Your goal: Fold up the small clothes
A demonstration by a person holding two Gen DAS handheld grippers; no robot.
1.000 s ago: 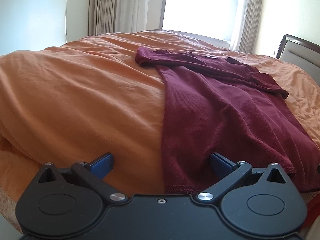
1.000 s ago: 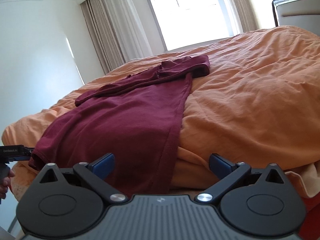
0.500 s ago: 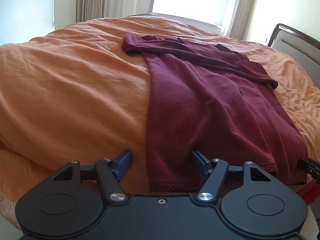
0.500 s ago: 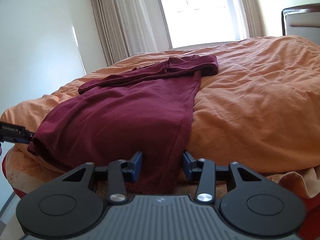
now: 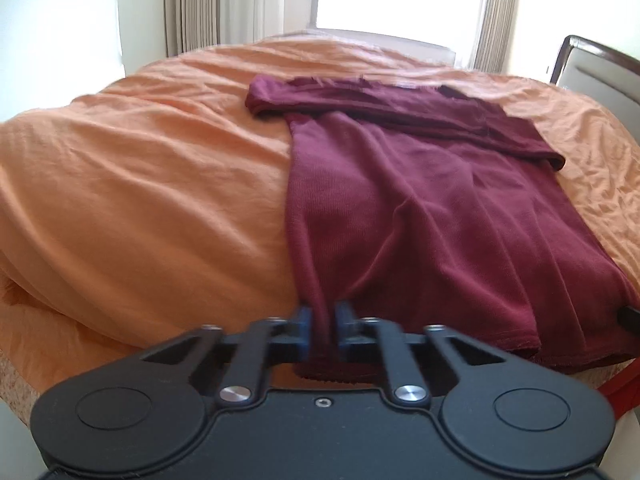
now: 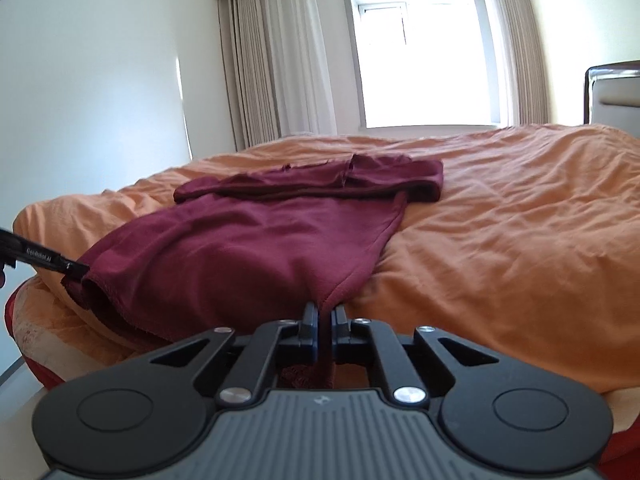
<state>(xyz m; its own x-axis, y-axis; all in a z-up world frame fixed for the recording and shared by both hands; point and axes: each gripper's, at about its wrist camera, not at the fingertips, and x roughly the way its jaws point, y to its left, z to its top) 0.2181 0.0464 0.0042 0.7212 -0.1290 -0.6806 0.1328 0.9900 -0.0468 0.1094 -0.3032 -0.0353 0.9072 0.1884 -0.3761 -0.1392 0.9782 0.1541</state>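
The maroon long-sleeved top (image 5: 440, 200) lies flat on the orange duvet (image 5: 140, 200), long axis running hem-near to collar toward the window, with left gripper (image 5: 320, 322) and right gripper (image 6: 325, 320) each clamped on a hem corner.

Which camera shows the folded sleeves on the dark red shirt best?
The left wrist view: it looks down on the shirt, so both folded sleeves show across the top. The right wrist view sees the sleeves low and side-on, squashed together.

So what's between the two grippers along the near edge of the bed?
Only the maroon shirt's hem: left gripper and right gripper pinch its two corners, as the left wrist view shows.
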